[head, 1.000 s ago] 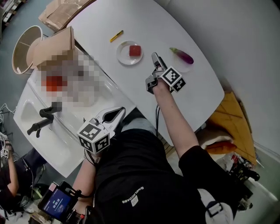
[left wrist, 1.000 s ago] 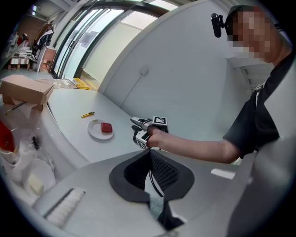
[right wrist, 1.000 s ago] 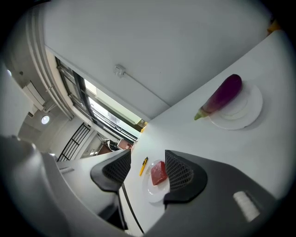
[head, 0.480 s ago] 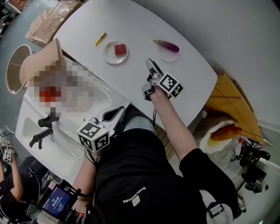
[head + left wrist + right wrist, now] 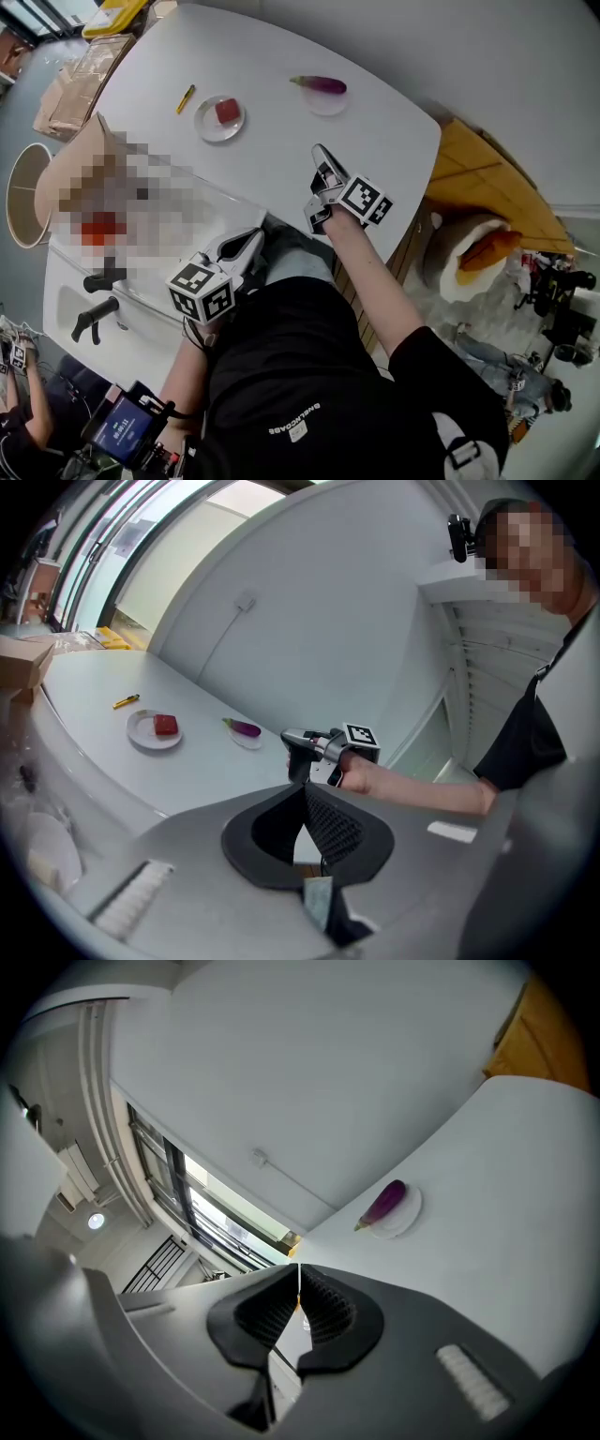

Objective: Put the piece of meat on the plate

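The right claw [image 5: 320, 156] has just closed on nothing and hovers over the white counter [image 5: 272, 56]. The left claw [image 5: 251, 240] is pressed together too, empty. The red meat [image 5: 226, 111] lies on the plate [image 5: 207, 129], well apart from both.

Smooth matt table [image 5: 281, 155]; glossy plate [image 5: 207, 130], seemingly ceramic.

Left gripper [image 5: 306, 786], jaws together; beyond, red meat [image 5: 166, 726] on a white plate [image 5: 141, 733].
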